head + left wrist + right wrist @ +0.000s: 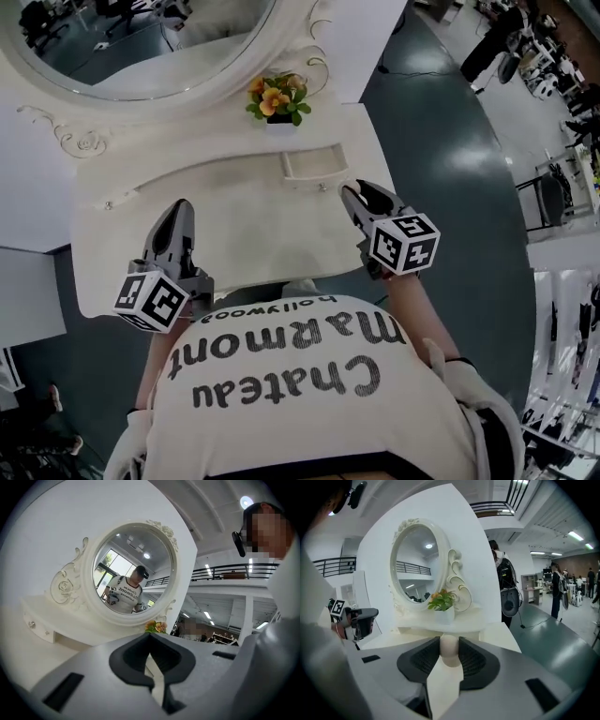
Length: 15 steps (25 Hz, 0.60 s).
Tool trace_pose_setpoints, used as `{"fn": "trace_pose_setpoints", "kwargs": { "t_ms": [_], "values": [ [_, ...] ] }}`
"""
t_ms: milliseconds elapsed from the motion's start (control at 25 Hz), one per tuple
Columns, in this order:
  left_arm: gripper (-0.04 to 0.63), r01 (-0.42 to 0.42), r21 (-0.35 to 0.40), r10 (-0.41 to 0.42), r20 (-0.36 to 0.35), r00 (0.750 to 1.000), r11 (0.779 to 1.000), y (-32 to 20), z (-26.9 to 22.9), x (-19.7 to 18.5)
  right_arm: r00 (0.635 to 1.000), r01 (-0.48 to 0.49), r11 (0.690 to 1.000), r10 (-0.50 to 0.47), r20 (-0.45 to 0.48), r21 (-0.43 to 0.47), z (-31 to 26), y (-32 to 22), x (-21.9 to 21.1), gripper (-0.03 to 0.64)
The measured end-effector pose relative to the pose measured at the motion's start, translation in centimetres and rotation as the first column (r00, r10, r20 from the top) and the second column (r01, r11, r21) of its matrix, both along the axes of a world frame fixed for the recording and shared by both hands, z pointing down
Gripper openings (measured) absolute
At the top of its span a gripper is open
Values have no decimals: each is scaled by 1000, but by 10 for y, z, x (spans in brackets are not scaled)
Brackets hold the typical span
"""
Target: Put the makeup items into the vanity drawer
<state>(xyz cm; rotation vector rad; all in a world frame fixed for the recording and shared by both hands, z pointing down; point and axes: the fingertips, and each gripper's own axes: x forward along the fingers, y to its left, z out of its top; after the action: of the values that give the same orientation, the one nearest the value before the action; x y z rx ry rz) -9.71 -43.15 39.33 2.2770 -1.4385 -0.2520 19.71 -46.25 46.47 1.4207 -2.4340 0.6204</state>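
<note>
In the right gripper view, my right gripper (450, 644) is shut on a small beige egg-shaped makeup sponge (450, 651), whose rounded end pokes out between the dark pads. In the head view this gripper (351, 192) hovers over the white vanity top, just right of and below a small open drawer (314, 167) in the raised shelf. The inside of the drawer looks bare from here. My left gripper (180, 208) is over the left part of the tabletop. Its jaws (150, 637) meet at the tips with nothing between them.
A white vanity (234, 220) carries an oval mirror (141, 37) with carved scrolls and a small pot of orange flowers (277, 98) behind the drawer. Two small knobs (32, 624) sit on the left shelf front. Dark floor lies to the right, with people standing beyond.
</note>
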Motion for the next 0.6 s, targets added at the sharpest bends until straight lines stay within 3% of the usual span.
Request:
{"fn": "trace_pose_setpoints", "kwargs": {
  "t_ms": [280,600],
  "values": [
    [9,139,-10,-139,-3,990,990,5,4,-26,993,117,992,-118,-24,-40,18,-35,-21,143],
    [8,237,-32,-236,10,972,971,17,7,-45,979,197,977,-201,-42,-88,31,-65,-36,144]
  ]
}}
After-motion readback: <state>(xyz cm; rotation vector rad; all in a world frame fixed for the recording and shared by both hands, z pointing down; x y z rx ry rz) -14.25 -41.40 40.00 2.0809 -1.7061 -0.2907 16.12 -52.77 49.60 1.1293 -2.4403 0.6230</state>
